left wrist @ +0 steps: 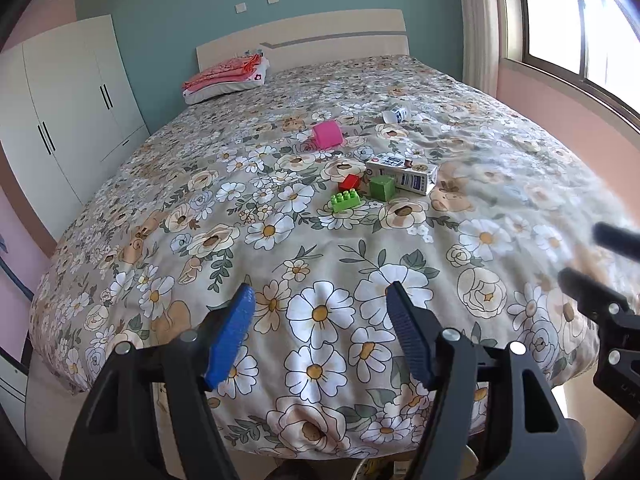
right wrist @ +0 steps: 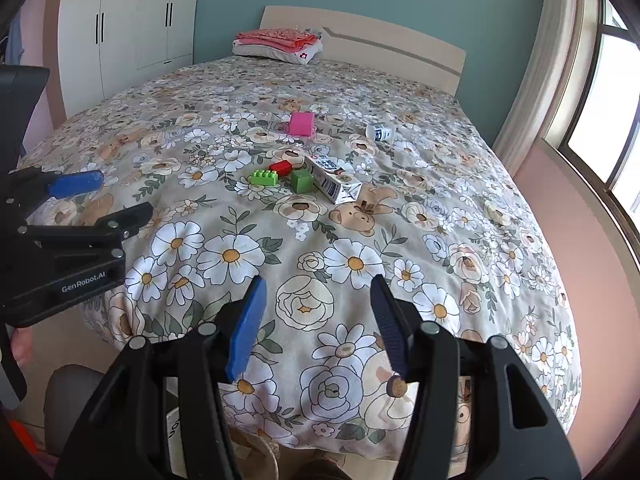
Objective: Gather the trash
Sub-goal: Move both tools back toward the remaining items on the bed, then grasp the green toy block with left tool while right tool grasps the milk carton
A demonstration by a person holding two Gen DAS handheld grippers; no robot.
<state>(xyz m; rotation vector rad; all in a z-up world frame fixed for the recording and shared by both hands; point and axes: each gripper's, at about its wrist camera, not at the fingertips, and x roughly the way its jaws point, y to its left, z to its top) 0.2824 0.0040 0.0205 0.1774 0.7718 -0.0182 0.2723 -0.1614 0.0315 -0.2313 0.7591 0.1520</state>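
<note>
Both claws hung apart and empty over the bed's (left wrist: 120,184) near edge, left claw (left wrist: 320,332), right claw (right wrist: 316,320). Beyond them, mid-bed, the carton (right wrist: 334,180) touched the green block (right wrist: 302,181); a careless grab could've scooped up toys. The small bottle (right wrist: 380,132) lay beyond the carton.

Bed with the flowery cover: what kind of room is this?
A bedroom, most likely in a home: a large bed with a headboard, a white wardrobe beside it, and folded bedding by the headboard.
</note>
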